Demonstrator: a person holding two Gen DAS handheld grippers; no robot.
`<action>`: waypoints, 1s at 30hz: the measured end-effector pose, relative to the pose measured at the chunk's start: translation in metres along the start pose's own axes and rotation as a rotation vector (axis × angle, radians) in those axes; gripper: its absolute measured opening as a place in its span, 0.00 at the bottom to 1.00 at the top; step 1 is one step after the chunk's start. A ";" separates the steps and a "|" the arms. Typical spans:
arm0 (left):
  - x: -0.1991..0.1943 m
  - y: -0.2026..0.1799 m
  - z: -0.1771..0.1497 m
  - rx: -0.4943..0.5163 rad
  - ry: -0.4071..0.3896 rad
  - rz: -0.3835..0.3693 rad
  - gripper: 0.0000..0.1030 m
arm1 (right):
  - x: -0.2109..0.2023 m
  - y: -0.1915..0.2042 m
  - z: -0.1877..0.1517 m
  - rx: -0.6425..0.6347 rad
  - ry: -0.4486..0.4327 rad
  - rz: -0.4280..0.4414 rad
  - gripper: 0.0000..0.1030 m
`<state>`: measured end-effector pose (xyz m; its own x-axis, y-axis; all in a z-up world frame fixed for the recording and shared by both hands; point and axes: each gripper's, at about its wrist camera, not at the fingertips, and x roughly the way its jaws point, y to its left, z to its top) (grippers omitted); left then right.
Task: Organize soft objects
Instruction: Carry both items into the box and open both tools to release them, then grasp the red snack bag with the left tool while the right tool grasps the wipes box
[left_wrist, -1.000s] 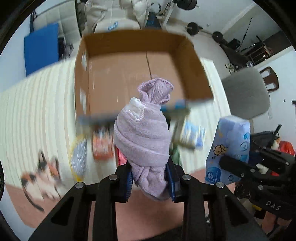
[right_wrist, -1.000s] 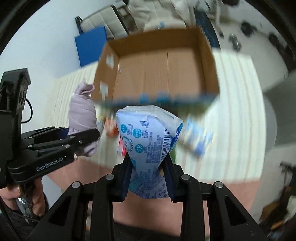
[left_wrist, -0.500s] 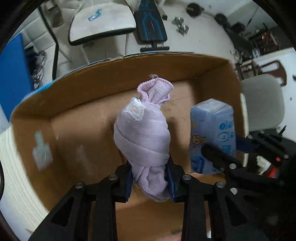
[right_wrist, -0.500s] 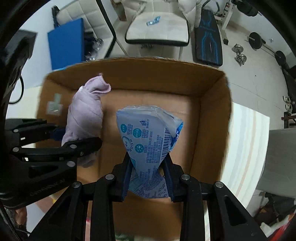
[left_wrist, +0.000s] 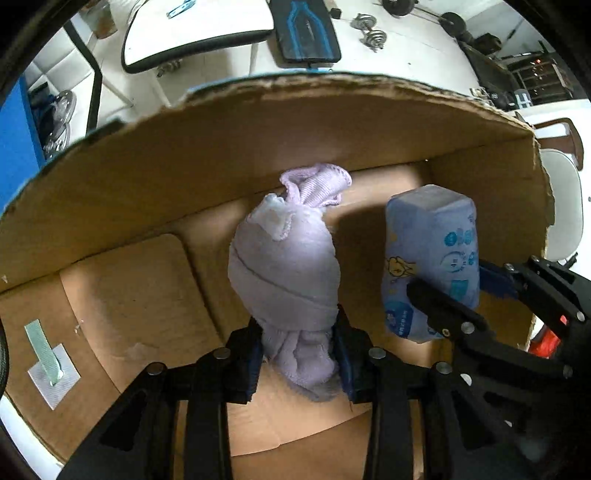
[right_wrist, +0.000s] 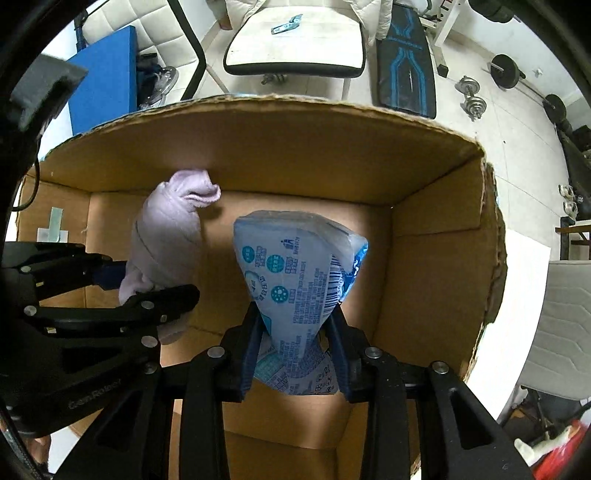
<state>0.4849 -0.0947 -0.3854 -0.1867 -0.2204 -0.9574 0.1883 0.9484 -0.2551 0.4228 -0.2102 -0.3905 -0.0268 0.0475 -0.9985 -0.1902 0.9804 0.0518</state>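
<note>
A rolled lilac cloth (left_wrist: 284, 273) stands upright between the pads of my left gripper (left_wrist: 299, 354), which is shut on its lower end while its jaws begin opening. Just to the right, my right gripper (right_wrist: 295, 350) is shut on a blue plastic tissue pack (right_wrist: 295, 266), pinched at the bottom, and its jaws are opening slightly too. Both items hang inside the open cardboard box (right_wrist: 295, 147), close above its floor, near the far wall. The right wrist view shows the cloth (right_wrist: 166, 236) and left gripper (right_wrist: 147, 282) at the left; the left wrist view shows the pack (left_wrist: 432, 243) at the right.
The box walls (left_wrist: 258, 147) rise on the far side and on both flanks. A taped patch (left_wrist: 51, 373) sits on the left wall. Beyond the box are a white padded seat (right_wrist: 295, 48), a black and blue bench (right_wrist: 404, 55), dumbbells (right_wrist: 472, 98) and a blue panel (right_wrist: 103, 81).
Both grippers went from the table in front of the box forward and down into it with the cloth and pack; in the last half second they sank a little further.
</note>
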 end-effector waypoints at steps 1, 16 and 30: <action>-0.001 0.000 0.002 -0.008 0.003 0.002 0.32 | 0.005 0.000 0.004 0.001 -0.001 -0.001 0.37; -0.041 0.037 -0.042 -0.140 -0.124 0.096 0.88 | -0.020 -0.005 -0.016 0.074 -0.033 -0.003 0.81; -0.107 0.019 -0.127 -0.168 -0.321 0.182 0.99 | -0.074 0.027 -0.100 0.068 -0.131 0.016 1.00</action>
<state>0.3860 -0.0241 -0.2710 0.1510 -0.0805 -0.9853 0.0252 0.9967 -0.0775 0.3211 -0.2066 -0.3134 0.0999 0.0835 -0.9915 -0.1237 0.9898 0.0708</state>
